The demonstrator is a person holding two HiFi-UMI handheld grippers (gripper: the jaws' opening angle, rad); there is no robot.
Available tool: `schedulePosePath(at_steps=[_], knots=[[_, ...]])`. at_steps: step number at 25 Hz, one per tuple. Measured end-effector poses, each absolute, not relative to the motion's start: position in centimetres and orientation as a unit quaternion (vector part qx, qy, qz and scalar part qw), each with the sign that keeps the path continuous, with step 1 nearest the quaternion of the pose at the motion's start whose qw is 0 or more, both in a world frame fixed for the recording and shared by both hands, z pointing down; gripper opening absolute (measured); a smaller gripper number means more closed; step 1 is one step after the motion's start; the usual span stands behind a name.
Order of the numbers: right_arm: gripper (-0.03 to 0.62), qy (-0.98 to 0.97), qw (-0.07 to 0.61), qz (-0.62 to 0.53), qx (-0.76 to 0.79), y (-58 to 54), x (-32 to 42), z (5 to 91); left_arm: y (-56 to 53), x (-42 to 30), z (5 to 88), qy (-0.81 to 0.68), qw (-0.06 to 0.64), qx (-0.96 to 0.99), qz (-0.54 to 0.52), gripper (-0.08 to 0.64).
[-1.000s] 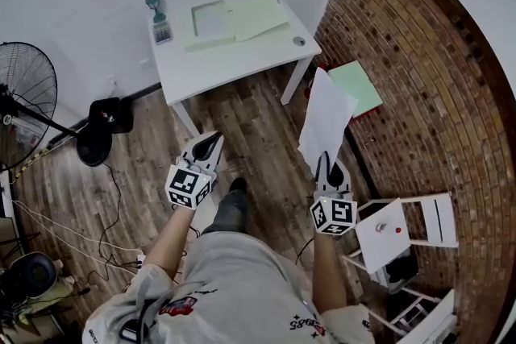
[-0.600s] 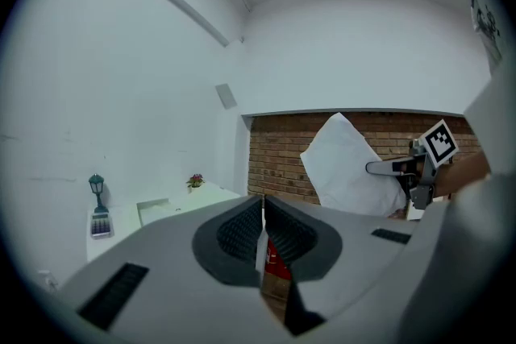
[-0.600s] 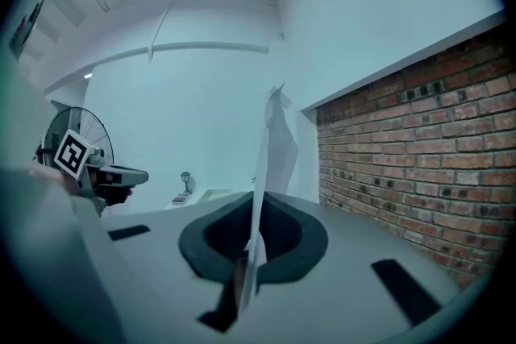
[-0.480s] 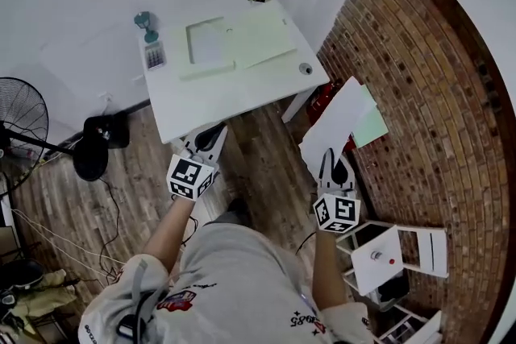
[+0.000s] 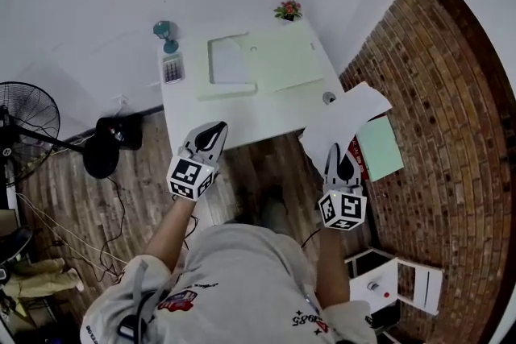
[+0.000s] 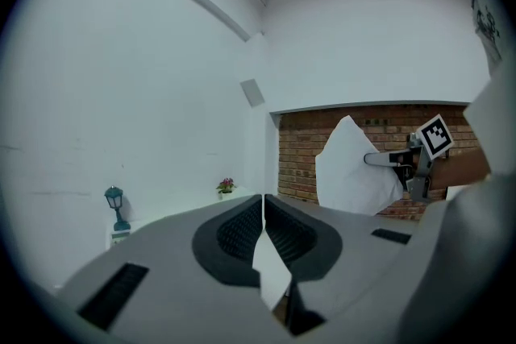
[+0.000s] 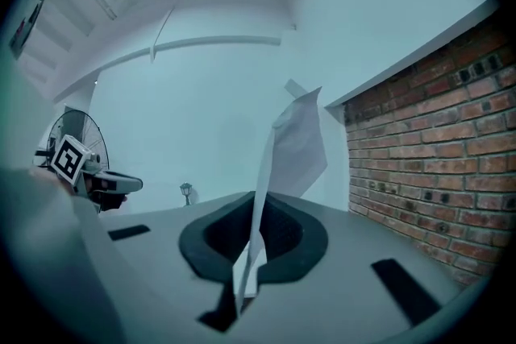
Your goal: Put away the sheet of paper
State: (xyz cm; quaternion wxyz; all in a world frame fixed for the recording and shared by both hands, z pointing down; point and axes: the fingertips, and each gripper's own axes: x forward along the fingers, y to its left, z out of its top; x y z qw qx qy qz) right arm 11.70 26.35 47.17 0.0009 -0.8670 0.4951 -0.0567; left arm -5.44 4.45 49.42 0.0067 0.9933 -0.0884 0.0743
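A white sheet of paper [image 5: 343, 121] stands up from my right gripper [image 5: 337, 152], which is shut on its lower edge. The sheet leans right, over the white table's [image 5: 242, 113] front right corner. In the right gripper view the paper [image 7: 298, 145] rises edge-on from between the closed jaws [image 7: 258, 209]. My left gripper [image 5: 218, 129] hovers at the table's front edge, shut with nothing in it; its own view shows the jaws [image 6: 264, 209] pressed together. That view also catches the paper [image 6: 351, 173] at the right. A pale green folder [image 5: 282, 64] lies open on the table.
On the table stand a small teal lamp [image 5: 165, 32], a calculator [image 5: 172, 68], a flower pot [image 5: 288, 10] and a small round object [image 5: 329, 98]. Another green folder [image 5: 380, 147] lies on the floor by the brick wall [image 5: 451, 133]. A fan [image 5: 24, 125] stands left, a white stool [image 5: 395, 282] lower right.
The person has walked up to the table, so it now lies just beyond both grippers. The held paper has tipped from upright toward the right.
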Motion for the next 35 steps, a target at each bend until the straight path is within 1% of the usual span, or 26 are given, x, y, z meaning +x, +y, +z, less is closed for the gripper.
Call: schedulePosePath(at_steps=[8,15,20,25,28,35], knots=[[-0.003,0.580,-0.004,-0.046,-0.813,13.8,17.8,46.8,-4.0,-2.8,50.7,-0.183,0.021,0.980,0.081,0.028],[-0.003,0.652,-0.003,-0.058,-0.756,1.3,24.6,47.3,-12.5,2.3,50.5,-0.265,0.027,0.960,0.085,0.028],[-0.003,0.702,-0.011,-0.070,-0.709,-6.6,27.8,48.0,-17.2,4.4,50.1,-0.323,0.037,0.942,0.085,0.028],[-0.003,0.725,-0.013,-0.077,-0.684,-11.5,28.7,48.4,-20.1,4.2,49.7,-0.361,0.033,0.928,0.085,0.028],[-0.003,0.738,-0.019,-0.076,-0.671,-13.3,28.2,48.3,-20.9,3.2,49.9,-0.377,0.043,0.921,0.085,0.028],[-0.003,0.742,-0.037,-0.068,-0.666,-15.3,27.2,48.0,-23.2,2.7,49.4,-0.370,0.044,0.925,0.072,0.028]])
